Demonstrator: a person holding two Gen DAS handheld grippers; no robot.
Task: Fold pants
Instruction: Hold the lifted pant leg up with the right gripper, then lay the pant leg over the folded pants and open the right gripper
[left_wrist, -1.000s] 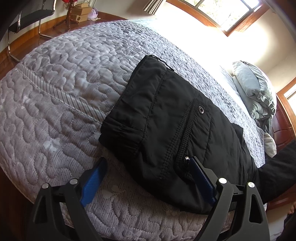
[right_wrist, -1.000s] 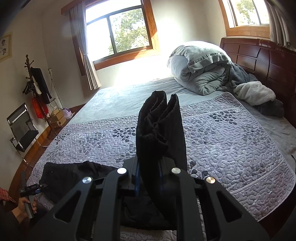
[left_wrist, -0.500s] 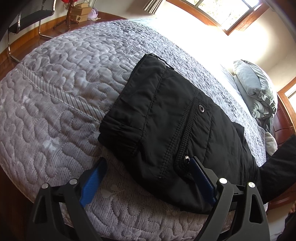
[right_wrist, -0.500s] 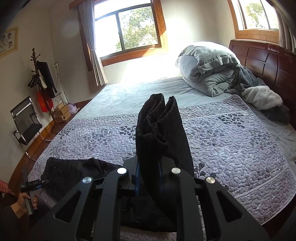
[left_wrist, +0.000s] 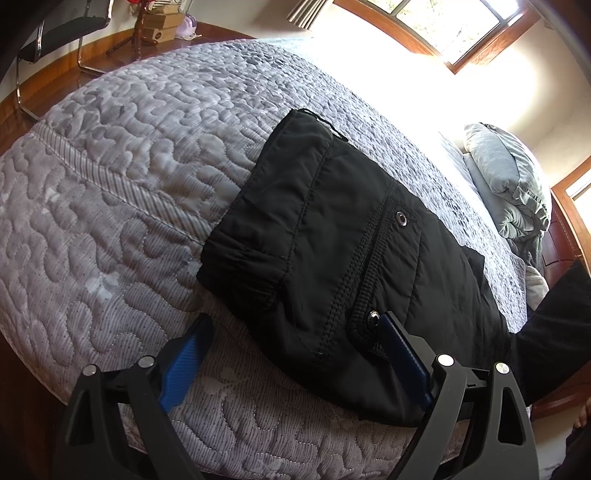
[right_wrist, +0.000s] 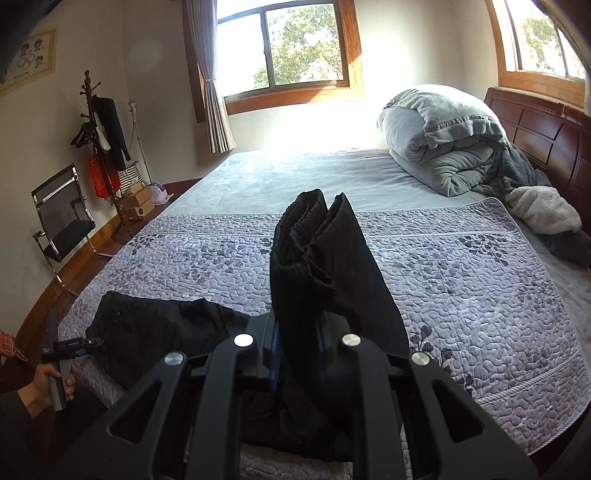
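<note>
Item: black pants, lying waist end flat on the quilted bedspread near the bed's foot edge; the leg end is lifted off the bed.

Left tool: you are holding it spread wide at the bed edge. One blue finger is resting on bare quilt beside the waistband; the other is sitting against the pants by the lower snap. It is gripping nothing.

Right tool: you are keeping it narrowed on the bunched leg cuffs, which are standing up out of the jaws. The blue pads are mostly buried in fabric, so the contact itself is hard to make out.

Hidden or cut off: the run of the legs between waist and cuffs is blocked by the right tool's frame; in the left view the far side of the pants is merging into a dark sleeve at the frame edge.

Your left hand is showing at the lower left of the right view, gripping the handle.

Surface and room: grey sheet beyond the bedspread; rolled grey duvet and a white fleece item by the dark wooden headboard; sunlit window washing out the far bed edge; coat stand, mesh chair and stacked boxes along the wall.
</note>
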